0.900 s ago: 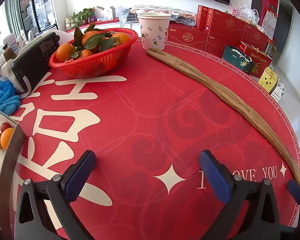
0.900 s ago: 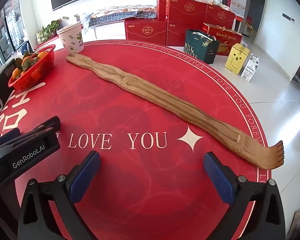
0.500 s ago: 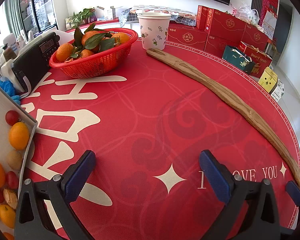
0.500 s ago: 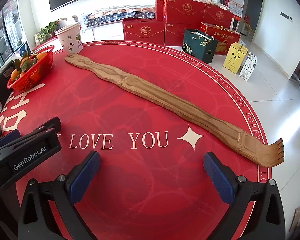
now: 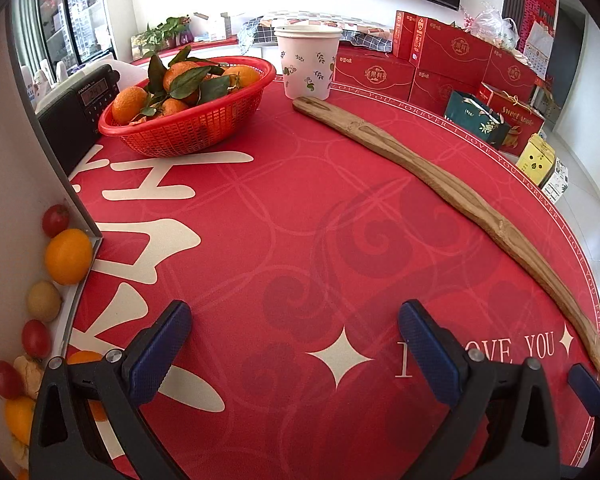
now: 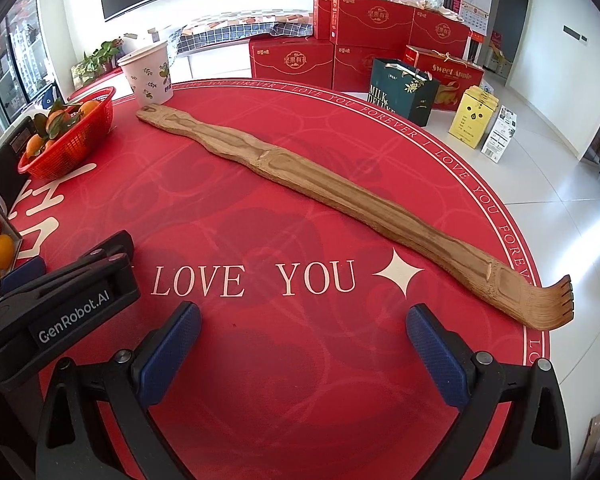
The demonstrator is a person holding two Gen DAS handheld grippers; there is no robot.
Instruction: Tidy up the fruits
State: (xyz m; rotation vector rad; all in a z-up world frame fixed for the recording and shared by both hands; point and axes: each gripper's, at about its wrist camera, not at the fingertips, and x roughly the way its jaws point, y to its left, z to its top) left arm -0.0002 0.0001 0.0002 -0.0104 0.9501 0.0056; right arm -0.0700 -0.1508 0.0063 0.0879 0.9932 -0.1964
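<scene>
Along the left edge of the left wrist view, a white tray [image 5: 4,184] holds loose fruit: a cherry tomato [image 5: 55,220] at the top, an orange [image 5: 68,256] just below it, a small brownish fruit [image 5: 44,301] under that, then more tomatoes and oranges partly hidden behind the near finger; the tray's grey rim [image 5: 85,216] rests on the round red table mat [image 5: 300,216]; farther back, a red mesh basket [image 5: 188,128] sits on the mat with leafy oranges [image 5: 130,104] piled in it; a black radio [image 5: 76,120] stands just to its left, and a white paper cup with a leaf print [image 5: 308,66] just to its right; a long wooden back scratcher [image 6: 340,196] lies diagonally across the mat from beside the cup to the near right edge; the left gripper [image 5: 296,350] hangs above the mat with its blue pads spread wide and nothing between them; the right gripper [image 6: 304,354] is likewise wide and empty; red gift boxes [image 6: 364,40] stand on the floor beyond.
</scene>
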